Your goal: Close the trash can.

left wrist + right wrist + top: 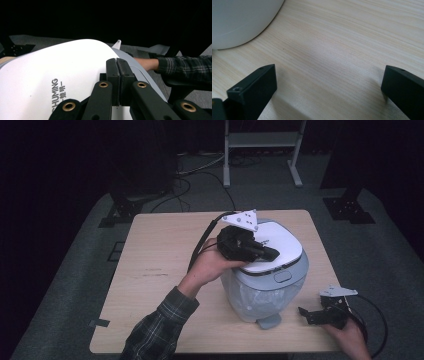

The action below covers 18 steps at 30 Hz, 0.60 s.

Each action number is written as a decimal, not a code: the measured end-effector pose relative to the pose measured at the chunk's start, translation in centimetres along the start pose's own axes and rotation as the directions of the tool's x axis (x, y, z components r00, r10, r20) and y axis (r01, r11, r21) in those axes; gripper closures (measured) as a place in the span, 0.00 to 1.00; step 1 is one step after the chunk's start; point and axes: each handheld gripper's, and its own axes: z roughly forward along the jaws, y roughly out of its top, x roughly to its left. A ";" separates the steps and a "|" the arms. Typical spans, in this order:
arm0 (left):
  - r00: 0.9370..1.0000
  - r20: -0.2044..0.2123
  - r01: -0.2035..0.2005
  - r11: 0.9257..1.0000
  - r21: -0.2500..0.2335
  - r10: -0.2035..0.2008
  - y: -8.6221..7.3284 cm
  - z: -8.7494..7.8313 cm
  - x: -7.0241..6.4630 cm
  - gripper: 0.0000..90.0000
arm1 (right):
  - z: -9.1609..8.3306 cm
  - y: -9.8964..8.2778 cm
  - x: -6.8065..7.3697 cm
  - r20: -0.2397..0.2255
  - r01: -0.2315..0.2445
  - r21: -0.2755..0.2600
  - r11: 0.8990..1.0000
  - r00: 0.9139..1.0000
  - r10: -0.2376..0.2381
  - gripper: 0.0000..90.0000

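Bin [267, 292]: a round pedal bin with a grey translucent body is stood on the right half of the table, a pale liner being seen through its wall.
Lid [277, 245]: a white lid is seated flat on the bin, ringed by a grey-blue collar; dark lettering is printed on it, as seen in the left gripper view [57, 95].
Pedal [269, 322]: a grey foot pedal is set at the base of the bin, on the side nearest the person.
Latch [282, 276]: a small oval button is set into the front of the collar.
Left gripper [272, 253]: it is held over the lid, tips directed to the right across the white surface; the jaws are pressed together with nothing between them. Whether the tips rest on the lid cannot be told.
Left hand [212, 265]: it is wrapped around the gripper body, beside the bin's left wall; a plaid sleeve is worn.
Right gripper [304, 314]: it is held low at the table's near right corner, just beside the bin; the jaws are spread wide over bare wood, as seen in the right gripper view [329, 85].
Table [160, 285]: a light wooden top is set on grey flooring.
Frame [262, 150]: a pale metal stand is placed behind the table.
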 end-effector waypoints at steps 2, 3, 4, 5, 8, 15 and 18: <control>1.000 -0.004 -0.001 1.000 0.016 0.001 0.0 0.3 -0.2 0.99 | 0.0 0.0 0.0 0.000 0.000 0.000 1.000 1.000 0.000 0.00; 1.000 -0.002 -0.003 1.000 0.024 0.003 -0.1 0.4 -0.3 0.99 | 0.0 0.0 0.0 0.000 0.000 0.000 1.000 1.000 0.000 0.00; 1.000 0.002 0.002 1.000 0.026 -0.002 -0.1 0.5 -0.3 0.99 | 0.0 0.0 0.0 0.000 0.000 0.000 1.000 1.000 0.000 0.00; 1.000 0.002 0.002 1.000 0.031 -0.002 -0.1 0.6 -0.4 0.99 | 0.0 0.0 0.0 0.000 0.000 0.000 1.000 1.000 0.000 0.00; 1.000 0.011 0.012 0.999 0.044 -0.012 -0.2 0.9 -0.5 0.99 | 0.0 0.0 0.0 0.000 0.000 0.000 1.000 1.000 0.000 0.00; 0.998 0.022 0.056 0.996 0.063 -0.057 -0.1 1.0 -0.4 1.00 | 0.0 0.0 0.0 0.001 -0.001 0.000 1.000 1.000 0.001 0.00; 0.998 0.018 0.066 0.996 0.056 -0.067 -0.2 1.0 -0.4 1.00 | 0.0 0.0 0.1 0.001 -0.001 -0.001 1.000 1.000 0.001 0.00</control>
